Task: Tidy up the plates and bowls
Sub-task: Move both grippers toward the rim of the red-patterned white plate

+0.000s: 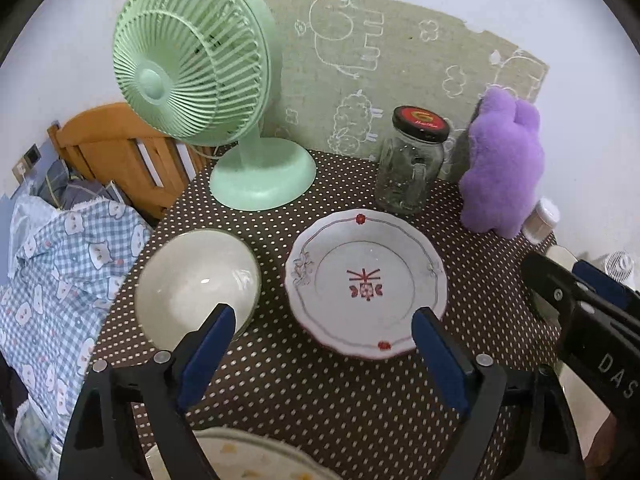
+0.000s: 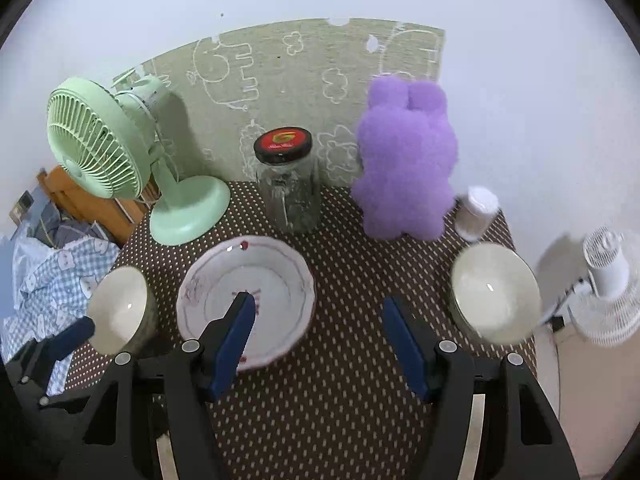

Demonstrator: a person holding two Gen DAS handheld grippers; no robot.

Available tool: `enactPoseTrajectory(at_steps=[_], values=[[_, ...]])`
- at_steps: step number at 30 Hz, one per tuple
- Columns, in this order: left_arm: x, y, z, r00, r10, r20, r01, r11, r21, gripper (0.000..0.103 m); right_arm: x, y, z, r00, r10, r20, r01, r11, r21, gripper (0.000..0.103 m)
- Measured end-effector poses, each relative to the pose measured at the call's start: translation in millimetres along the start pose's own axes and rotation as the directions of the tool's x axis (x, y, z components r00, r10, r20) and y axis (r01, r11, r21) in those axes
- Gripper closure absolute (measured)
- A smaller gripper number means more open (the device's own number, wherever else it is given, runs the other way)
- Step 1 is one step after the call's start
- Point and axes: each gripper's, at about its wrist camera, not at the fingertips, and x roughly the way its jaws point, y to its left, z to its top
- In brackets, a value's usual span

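White wall behind; a green sheet with chalk-like animal outlines leans at the counter's back edge. My counter (image 2: 340, 400) wears a brown cloth with pale dots.

Count, as I see it:
- Bowls, two: left bowl (image 2: 120, 312) near the left edge, right bowl (image 2: 494, 296) near the right edge. Both white inside and empty.
- Plates, two: patterned plate (image 1: 366, 282) mid-counter between the bowls, empty, red motif at its centre; a second plate (image 1: 240, 460) at the near edge, partly cut off in the left wrist view, with yellowish specks I cannot identify.
- Glass jar (image 2: 289, 184), one, black-and-red lid on, at the back edge; contents unclear.
- Green fan (image 1: 200, 64), one, back left corner.
- Purple plush (image 2: 406, 160), one, back right.
- Small white container (image 2: 476, 212), one, beside the plush.
- White fan (image 2: 608, 280), one, off the counter's right edge.

Left gripper (image 1: 324, 354): jaws wide, nothing between them, above the cloth just before the patterned plate.
Right gripper (image 2: 320, 340): jaws fairly wide, holding nothing, above bare cloth; its left finger overlaps the patterned plate in view.
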Motion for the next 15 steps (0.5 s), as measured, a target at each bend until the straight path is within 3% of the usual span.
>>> enactPoseTrajectory(at_steps=[7, 15], values=[[45, -11, 5, 0.998, 0.027, -0.061, -0.03, 0.998, -0.048, 0.019, 50, 1, 15, 0.998, 0.017, -0.059, -0.017, 1.0, 0.013, 0.034], [87, -1, -1, 0.992, 0.038, -0.124, -0.05, 0.995, -0.09, 0.027, 97, 9, 8, 0.991, 0.009, -0.137, -0.007, 1.0, 0.019, 0.034]])
